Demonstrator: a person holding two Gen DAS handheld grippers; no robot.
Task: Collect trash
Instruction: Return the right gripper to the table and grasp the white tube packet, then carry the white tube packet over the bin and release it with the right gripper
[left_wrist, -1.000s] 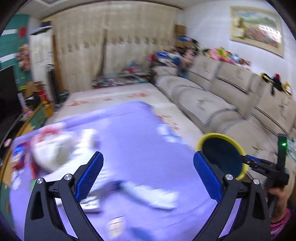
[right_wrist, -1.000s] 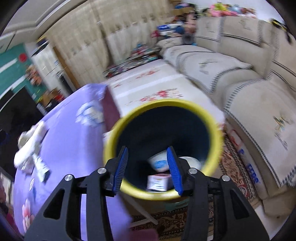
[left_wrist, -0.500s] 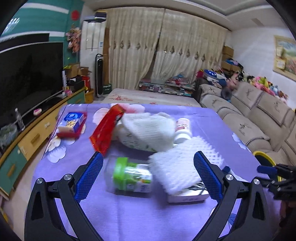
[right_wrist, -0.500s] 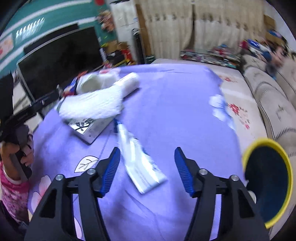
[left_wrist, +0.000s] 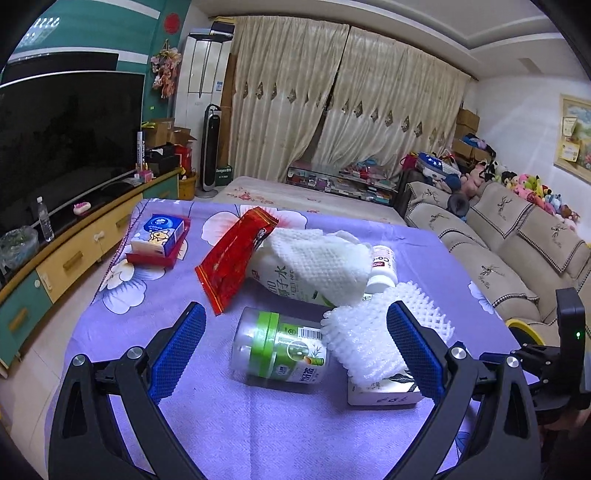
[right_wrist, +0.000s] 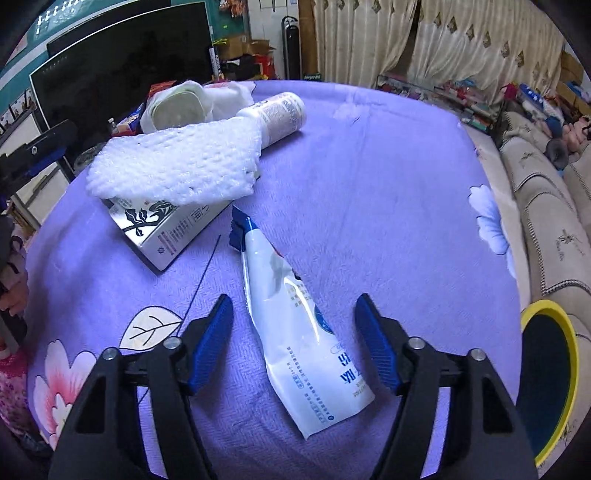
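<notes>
Left hand-held gripper (left_wrist: 295, 343): jaws spread wide, nothing pinched, over near worktop (left_wrist: 258, 435) edge. Clear jar with green band (left_wrist: 280, 349) lying between its pads, untouched; white foam net (left_wrist: 373, 343) just right, atop white box (left_wrist: 384, 393). Right hand-held gripper (right_wrist: 293, 341): jaws closing, straddling white pouch (right_wrist: 306, 343), pads apart from it. Yellow-rimmed bin (right_wrist: 550, 376) far right, beside worktop.
</notes>
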